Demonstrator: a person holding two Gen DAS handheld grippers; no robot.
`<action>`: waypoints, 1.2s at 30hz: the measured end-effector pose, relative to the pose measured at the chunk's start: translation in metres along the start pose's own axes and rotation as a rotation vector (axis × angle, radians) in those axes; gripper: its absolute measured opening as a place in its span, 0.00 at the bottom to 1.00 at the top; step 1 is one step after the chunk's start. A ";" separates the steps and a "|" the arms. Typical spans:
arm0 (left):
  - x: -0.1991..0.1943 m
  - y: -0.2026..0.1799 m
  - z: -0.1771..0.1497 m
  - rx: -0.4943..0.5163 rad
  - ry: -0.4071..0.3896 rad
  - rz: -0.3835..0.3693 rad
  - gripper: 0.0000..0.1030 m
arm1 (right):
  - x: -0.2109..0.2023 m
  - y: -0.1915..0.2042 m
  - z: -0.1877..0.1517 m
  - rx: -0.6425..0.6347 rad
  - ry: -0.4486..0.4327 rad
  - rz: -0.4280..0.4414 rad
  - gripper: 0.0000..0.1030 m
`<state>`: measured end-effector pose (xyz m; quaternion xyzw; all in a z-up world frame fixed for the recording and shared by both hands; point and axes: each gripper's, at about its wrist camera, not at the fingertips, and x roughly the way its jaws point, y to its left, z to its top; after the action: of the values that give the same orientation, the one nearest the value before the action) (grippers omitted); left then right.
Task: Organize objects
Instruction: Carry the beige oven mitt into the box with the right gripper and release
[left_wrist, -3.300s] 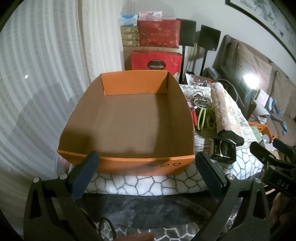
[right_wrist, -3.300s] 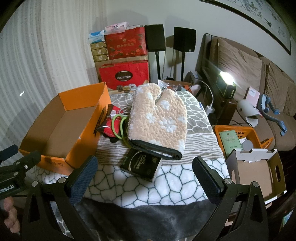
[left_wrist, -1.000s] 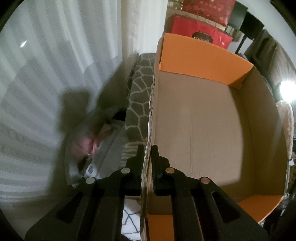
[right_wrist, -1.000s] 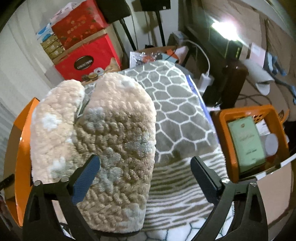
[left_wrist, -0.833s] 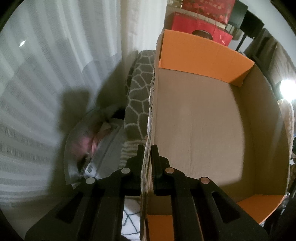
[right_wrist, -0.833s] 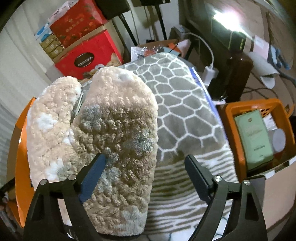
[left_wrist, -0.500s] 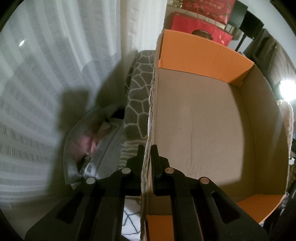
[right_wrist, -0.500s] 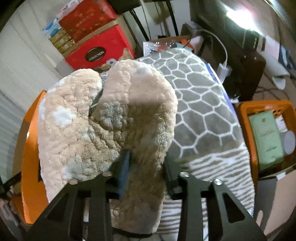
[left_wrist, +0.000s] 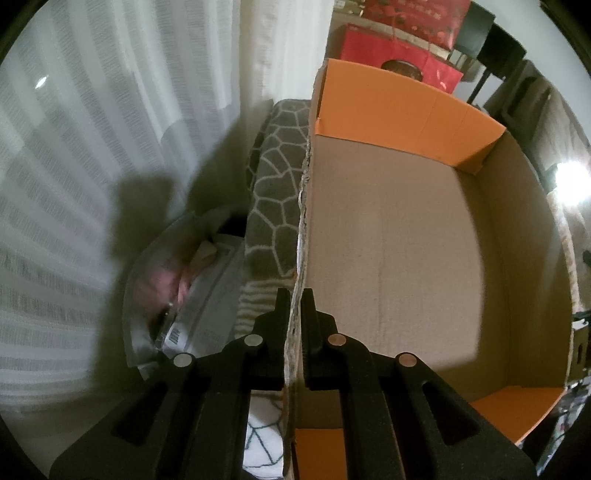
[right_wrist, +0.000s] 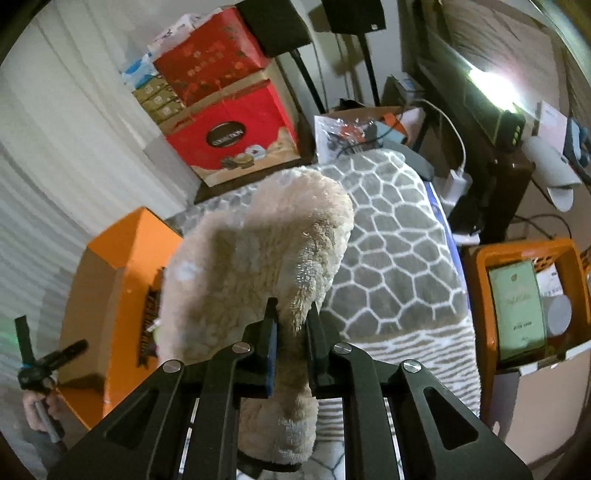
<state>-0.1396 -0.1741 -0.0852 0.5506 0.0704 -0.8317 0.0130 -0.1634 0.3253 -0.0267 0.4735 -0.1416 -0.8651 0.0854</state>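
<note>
An open orange cardboard box (left_wrist: 406, 236) lies below me in the left wrist view, with nothing on its brown floor. My left gripper (left_wrist: 294, 295) is shut on the box's left wall, one finger on each side of the torn rim. In the right wrist view a fluffy beige oven mitt (right_wrist: 258, 258) bunches up, lifted off the patterned blanket (right_wrist: 399, 258). My right gripper (right_wrist: 293, 314) pinches the mitt's pile, its jaws still closing on it. The orange box (right_wrist: 110, 295) stands left of the mitt.
Red gift boxes (right_wrist: 229, 122) are stacked behind the table by a white curtain (left_wrist: 110, 147). An orange basket (right_wrist: 524, 295) with a green booklet sits low at the right. A plastic bag (left_wrist: 184, 295) lies beside the box. Speakers, cables and a bright lamp (right_wrist: 491, 77) crowd the back right.
My right gripper closed from wide open onto the mitt and rose, pulling the mitt up into a bunch. The left gripper stayed clamped on the box wall.
</note>
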 end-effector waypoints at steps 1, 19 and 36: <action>0.000 0.000 0.000 -0.002 0.000 -0.001 0.05 | -0.003 0.003 0.002 -0.007 -0.003 0.002 0.11; 0.001 0.000 0.000 -0.005 -0.004 0.001 0.05 | -0.062 0.108 0.044 -0.186 -0.097 0.027 0.09; 0.002 0.001 0.001 -0.016 -0.006 -0.006 0.05 | -0.016 0.214 0.045 -0.163 -0.036 0.254 0.09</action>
<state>-0.1412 -0.1753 -0.0871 0.5478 0.0784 -0.8328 0.0152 -0.1897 0.1346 0.0787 0.4276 -0.1313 -0.8644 0.2296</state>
